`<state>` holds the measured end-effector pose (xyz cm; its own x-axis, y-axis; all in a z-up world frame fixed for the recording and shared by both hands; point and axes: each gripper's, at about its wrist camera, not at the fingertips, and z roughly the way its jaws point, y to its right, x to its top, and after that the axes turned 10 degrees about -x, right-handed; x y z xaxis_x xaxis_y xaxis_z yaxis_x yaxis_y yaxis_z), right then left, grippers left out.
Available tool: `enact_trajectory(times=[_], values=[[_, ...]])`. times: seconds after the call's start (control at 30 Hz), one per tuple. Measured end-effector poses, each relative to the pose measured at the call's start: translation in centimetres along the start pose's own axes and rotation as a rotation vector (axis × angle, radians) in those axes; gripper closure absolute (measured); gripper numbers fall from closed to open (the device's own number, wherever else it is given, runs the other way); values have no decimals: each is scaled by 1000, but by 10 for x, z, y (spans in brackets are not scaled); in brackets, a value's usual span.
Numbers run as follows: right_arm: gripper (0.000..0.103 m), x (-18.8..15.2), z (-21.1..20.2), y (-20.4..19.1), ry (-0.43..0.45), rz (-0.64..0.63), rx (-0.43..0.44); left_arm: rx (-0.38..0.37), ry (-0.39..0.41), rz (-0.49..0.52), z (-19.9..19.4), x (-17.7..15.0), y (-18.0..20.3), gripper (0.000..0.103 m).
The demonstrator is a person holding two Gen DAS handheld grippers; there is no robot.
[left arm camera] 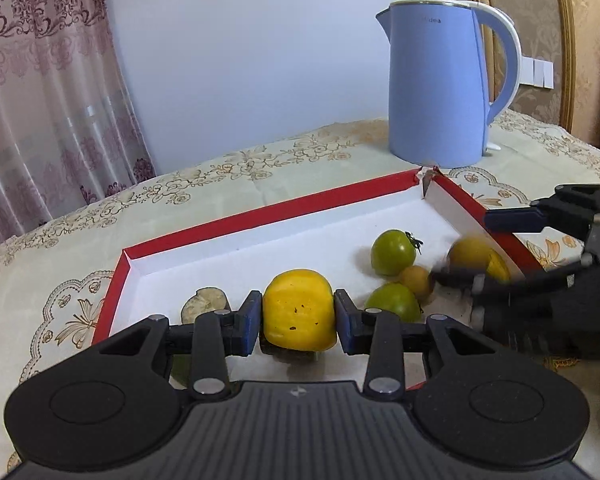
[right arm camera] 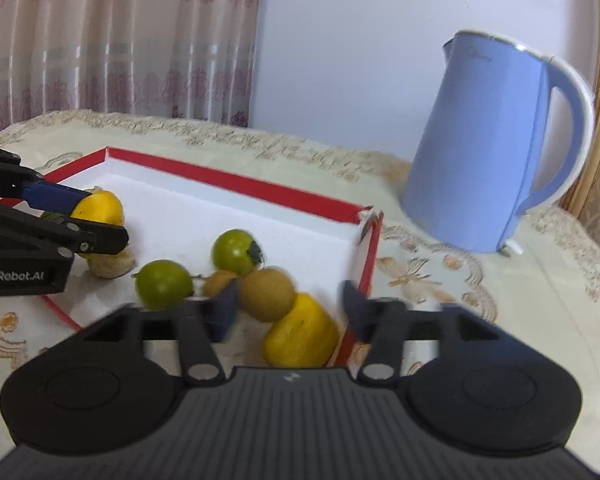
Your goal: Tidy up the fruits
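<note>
Left tongs (left arm camera: 298, 318) clenched on a yellow fruit (left arm camera: 299, 309), blue pads pressed against both its sides, held over the near part of a shallow red-rimmed tray (left arm camera: 260, 214) with a white floor. Beneath and just left of that fruit, a pale cut fruit slice (left arm camera: 205, 300) lying on the tray floor.

Right tongs (right arm camera: 290, 310) released, jaws standing wide apart with nothing pinched; no earlier picture to compare. Between and just ahead of them, a brown round fruit (right arm camera: 266, 294) touching a second yellow fruit (right arm camera: 300, 334), both down in the tray's corner by the red wall. Beyond, two green tomatoes (right arm camera: 236, 251) (right arm camera: 164, 284) and a smaller brown fruit (right arm camera: 216, 283) clustered close together on the white floor.

On the embroidered cloth of the table (left arm camera: 220, 184), behind the tray's far corner, a blue electric kettle (left arm camera: 436, 84) standing upright. Pink patterned curtain (left arm camera: 40, 100) at the left.
</note>
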<state>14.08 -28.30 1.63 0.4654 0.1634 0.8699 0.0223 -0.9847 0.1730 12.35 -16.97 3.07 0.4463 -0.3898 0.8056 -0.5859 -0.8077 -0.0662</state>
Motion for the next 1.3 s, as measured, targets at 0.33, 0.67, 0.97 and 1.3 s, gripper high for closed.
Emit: enact_trajectory(times=[0.33, 0.67, 0.97, 1.3], values=[[0, 0, -74, 3, 236, 57, -167, 48, 245, 19, -47, -9, 3, 1], [0, -22, -115, 28, 250, 298, -73, 140, 223, 27, -85, -11, 27, 0], [0, -36, -122, 9, 200, 281, -57, 230, 163, -31, -91, -16, 11, 0], [0, -40, -146, -2, 197, 271, -39, 266, 190, -46, -117, -24, 12, 0]])
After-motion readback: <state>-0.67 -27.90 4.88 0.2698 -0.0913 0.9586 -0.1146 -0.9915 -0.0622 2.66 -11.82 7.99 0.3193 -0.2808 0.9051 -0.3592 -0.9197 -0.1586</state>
